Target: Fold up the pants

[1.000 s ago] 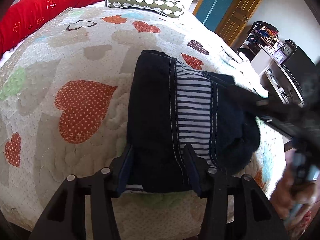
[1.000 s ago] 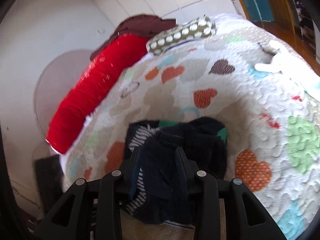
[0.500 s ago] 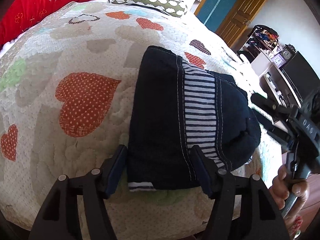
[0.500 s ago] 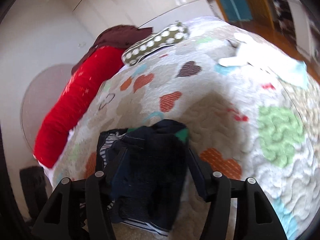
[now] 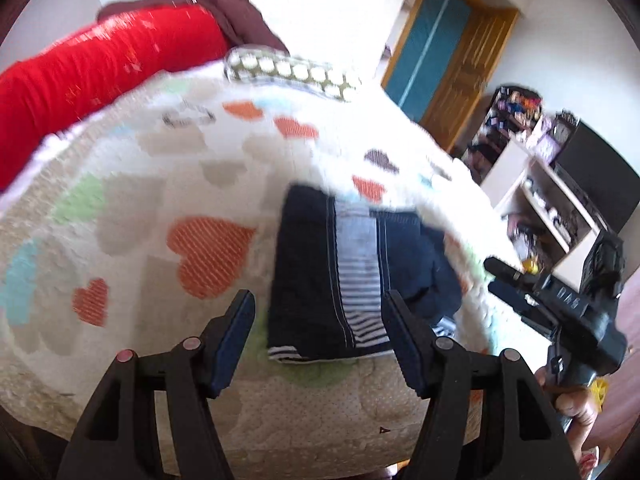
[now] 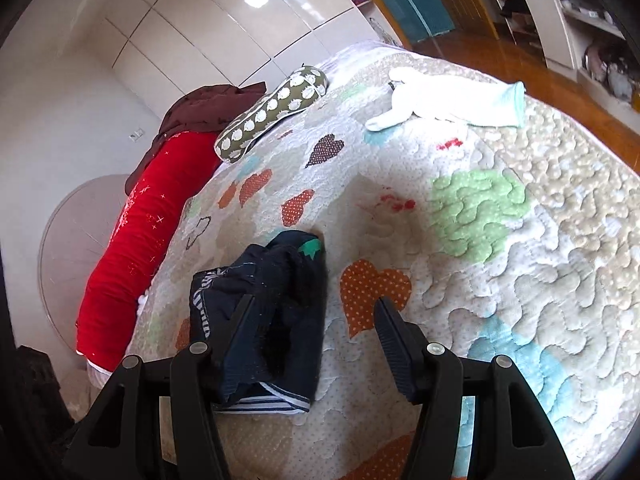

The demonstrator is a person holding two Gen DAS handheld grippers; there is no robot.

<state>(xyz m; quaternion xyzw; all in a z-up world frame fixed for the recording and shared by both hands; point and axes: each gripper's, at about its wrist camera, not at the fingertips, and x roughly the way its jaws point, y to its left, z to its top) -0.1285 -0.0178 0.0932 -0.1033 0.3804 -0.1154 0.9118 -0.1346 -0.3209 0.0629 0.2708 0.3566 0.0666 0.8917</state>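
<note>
Lying folded on the quilt [image 6: 500,240], the pants [image 5: 320,280] sit free of both wide-open, empty claws [image 5: 320,344] [image 6: 316,344].

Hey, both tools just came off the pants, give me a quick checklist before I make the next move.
1. Left tool open and holding nothing: ok.
2. Right tool open and holding nothing: ok.
3. Pants lying on the quilt as a folded bundle: ok.
4. Fold tidy: not ok, from the right wrist view the pants look lumpy, with striped lining poking out.
5. Pants clear of the bed edge: cannot tell.
6. White garment well away from the pants: ok.
</note>
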